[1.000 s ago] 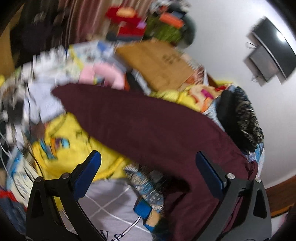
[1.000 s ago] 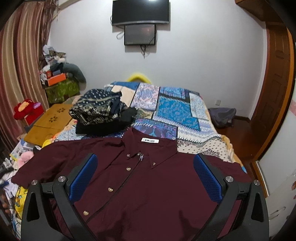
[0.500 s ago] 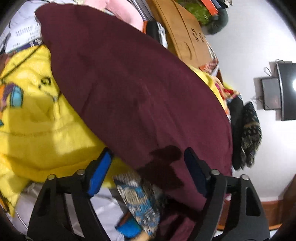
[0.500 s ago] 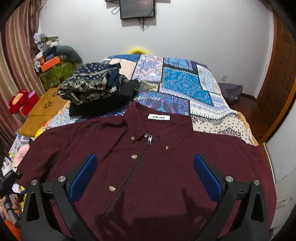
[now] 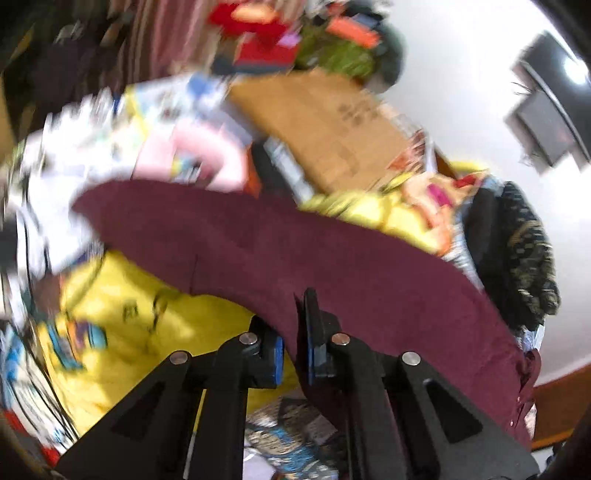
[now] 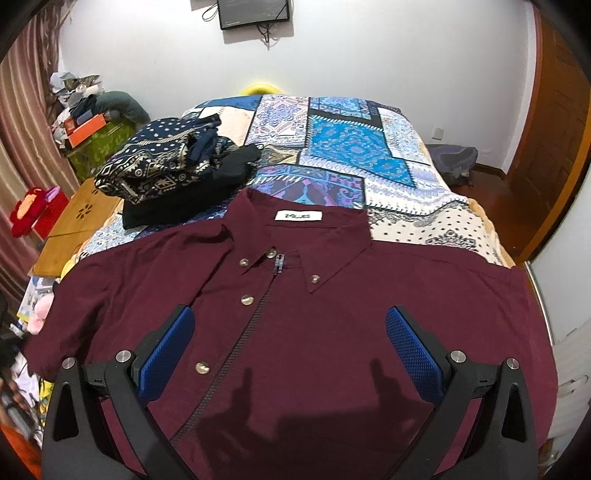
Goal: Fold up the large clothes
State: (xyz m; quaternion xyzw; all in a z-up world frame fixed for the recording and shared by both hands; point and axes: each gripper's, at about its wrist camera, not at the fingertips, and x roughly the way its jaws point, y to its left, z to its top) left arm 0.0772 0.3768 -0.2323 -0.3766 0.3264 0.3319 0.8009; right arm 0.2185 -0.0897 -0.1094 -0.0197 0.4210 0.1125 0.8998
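Right now left tongs nearly closed, pinching the hem edge of the maroon shirt at its left sleeve side, where the cloth hangs off the left edge of the bed; view blurred. Yellow cloth just beyond and under that edge. Right tongs wide apart, holding nothing, hovering over the shirt's front near its zipper; contact with the fabric unclear. Shirt lies flat, face up, across the near end of the bed, collar label toward the far end, sleeves reaching both side edges. Past the collar, a dark patterned clothes pile sits at the bed's left edge, touching the patchwork cover. Wooden board beside the bed. Far wall carries a TV.
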